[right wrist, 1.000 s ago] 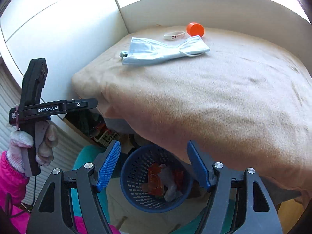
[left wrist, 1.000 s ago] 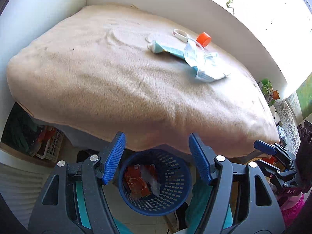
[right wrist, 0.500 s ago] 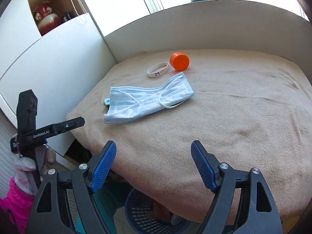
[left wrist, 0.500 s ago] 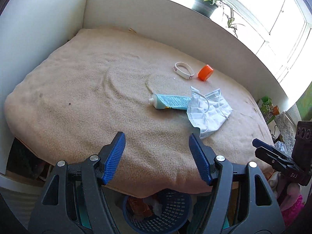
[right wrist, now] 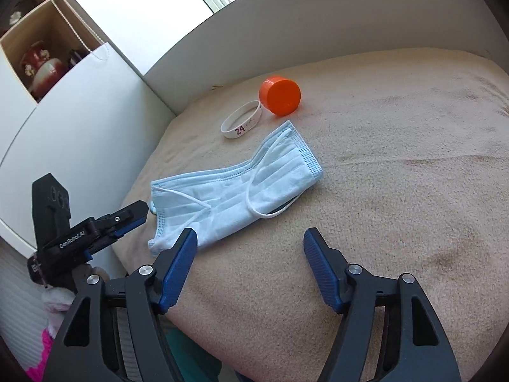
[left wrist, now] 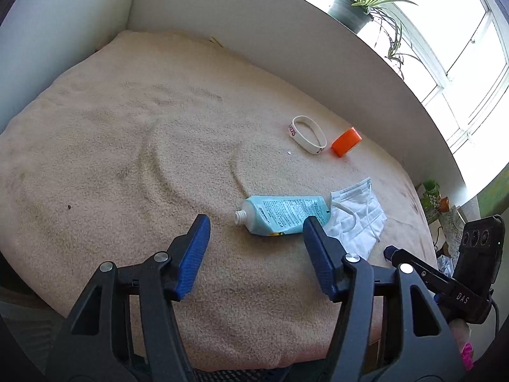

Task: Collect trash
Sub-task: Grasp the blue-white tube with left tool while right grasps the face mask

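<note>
Both closing on nothing — left gripper (left wrist: 256,222) over squashed plastic tube (left wrist: 283,215), right gripper (right wrist: 249,235) beside pleated mask (right wrist: 235,191) — on nubbly beige blanket (left wrist: 127,165).

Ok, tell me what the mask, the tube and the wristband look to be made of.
Mask: thin pleated non-woven fabric, matte, pale blue, with elastic loops. Tube: soft plastic or laminate, glossy, dented and squeezed flat, cap missing. Wristband: likely silicone rubber, smooth white loop with printed lettering.

A capless, squashed light-blue tube (left wrist: 284,214) lies flat at centre-right of the left wrist view, its tail tucked under a crumpled pale-blue face mask (right wrist: 238,187), with a white wristband (right wrist: 242,123) touching an orange cap (right wrist: 280,95) beyond.
</note>
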Motion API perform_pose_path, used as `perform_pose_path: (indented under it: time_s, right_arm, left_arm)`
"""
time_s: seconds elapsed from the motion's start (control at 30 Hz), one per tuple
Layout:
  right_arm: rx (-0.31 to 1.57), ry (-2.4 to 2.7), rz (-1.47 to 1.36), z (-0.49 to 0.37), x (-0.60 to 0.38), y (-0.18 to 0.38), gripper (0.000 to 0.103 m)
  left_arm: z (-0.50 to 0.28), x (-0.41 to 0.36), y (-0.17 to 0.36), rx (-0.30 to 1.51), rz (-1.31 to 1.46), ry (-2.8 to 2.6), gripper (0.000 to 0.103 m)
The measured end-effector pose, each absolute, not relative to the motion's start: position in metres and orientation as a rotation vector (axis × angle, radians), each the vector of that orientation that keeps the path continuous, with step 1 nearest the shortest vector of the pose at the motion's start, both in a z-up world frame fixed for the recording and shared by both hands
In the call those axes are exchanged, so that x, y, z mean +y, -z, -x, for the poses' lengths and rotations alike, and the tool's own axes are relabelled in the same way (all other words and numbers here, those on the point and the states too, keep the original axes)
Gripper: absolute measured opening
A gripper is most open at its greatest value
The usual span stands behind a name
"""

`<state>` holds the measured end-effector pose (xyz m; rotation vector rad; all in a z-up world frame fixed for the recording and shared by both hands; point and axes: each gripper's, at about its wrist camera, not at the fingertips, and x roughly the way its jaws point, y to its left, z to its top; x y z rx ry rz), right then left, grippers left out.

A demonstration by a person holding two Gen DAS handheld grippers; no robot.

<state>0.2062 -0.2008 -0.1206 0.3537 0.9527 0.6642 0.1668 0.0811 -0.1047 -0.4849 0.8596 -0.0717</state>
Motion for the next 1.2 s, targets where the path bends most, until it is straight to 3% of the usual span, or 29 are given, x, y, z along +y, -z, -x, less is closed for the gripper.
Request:
perform_pose_path:
  time_s: [0.23,0.33,0.53,0.6,0.77,1.03,1.13,1.2]
  right_arm:
    - [0.971,-0.637,-0.404,-0.223,-0.197,0.125,0.059]
    - [0.978,-0.614,-0.425,-0.230,-0.196,0.127,0.056]
    - [0.985,-0.545,-0.423,-0.242,-0.193,0.129,0.028]
    - [0.984,-0.547,-0.437,-0.244,-0.194,0.131,0.009]
    - [0.965,-0.570,-0.441,-0.242,-0.197,0.132,0.005]
    - [0.927,-0.582,-0.446,-0.234,-0.209,0.122,0.003]
    - [0.915,-0.582,-0.450,-0.234,-0.213,0.119,0.003]
    - [0.906,-0.581,-0.454,-0.232,-0.216,0.117,0.003]
  left_arm:
    - [-0.178,0.084,0.114,0.861,0.513,0.055,0.055]
    - [-0.179,0.081,0.115,0.856,0.485,0.042,0.046]
    - [-0.180,0.077,0.115,0.834,0.460,0.037,0.029]
    - [-0.182,0.077,0.114,0.832,0.462,0.034,0.028]
    - [-0.181,0.083,0.114,0.824,0.478,0.034,0.019]
    - [-0.171,0.083,0.109,0.801,0.496,0.057,0.019]
    - [-0.168,0.079,0.112,0.812,0.485,0.022,0.041]
    - [-0.168,0.077,0.117,0.814,0.486,0.015,0.042]
